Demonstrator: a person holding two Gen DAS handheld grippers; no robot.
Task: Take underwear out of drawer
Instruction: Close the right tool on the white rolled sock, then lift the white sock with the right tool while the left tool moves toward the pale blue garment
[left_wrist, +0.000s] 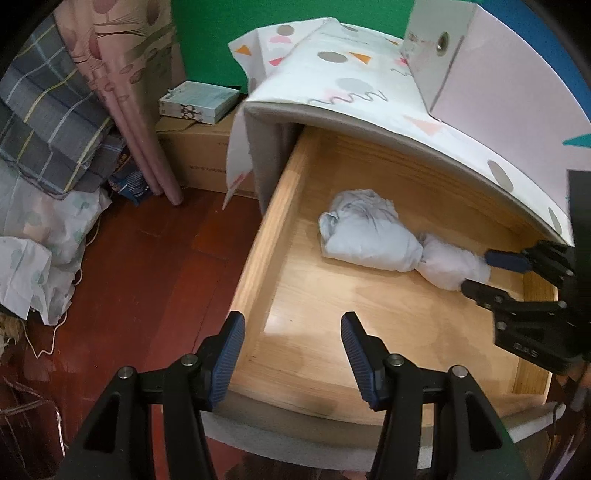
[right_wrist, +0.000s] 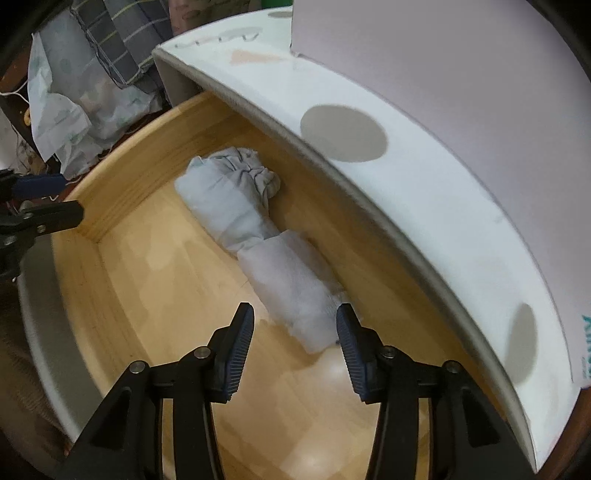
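Note:
The wooden drawer (left_wrist: 273, 229) (right_wrist: 110, 206) stands pulled out. Two rolled pieces of underwear lie end to end along its back: a pale blue one (left_wrist: 369, 229) (right_wrist: 229, 192) and a white one (left_wrist: 450, 262) (right_wrist: 291, 280). My right gripper (left_wrist: 476, 271) (right_wrist: 295, 325) is down inside the drawer, open. The near end of the white roll lies between its fingers, beside the right pad, with a gap to the left pad. My left gripper (left_wrist: 293, 343) (right_wrist: 70, 199) hovers open over the drawer's front left corner, holding nothing.
A white cloth with coloured shapes (left_wrist: 351, 85) covers the cabinet top, which overhangs the drawer's back. A cardboard box (left_wrist: 443, 55) stands on it. To the left are the red wooden floor (left_wrist: 147, 258), folded bedding (left_wrist: 44, 129), a pink curtain (left_wrist: 122, 92) and a carton (left_wrist: 199, 147).

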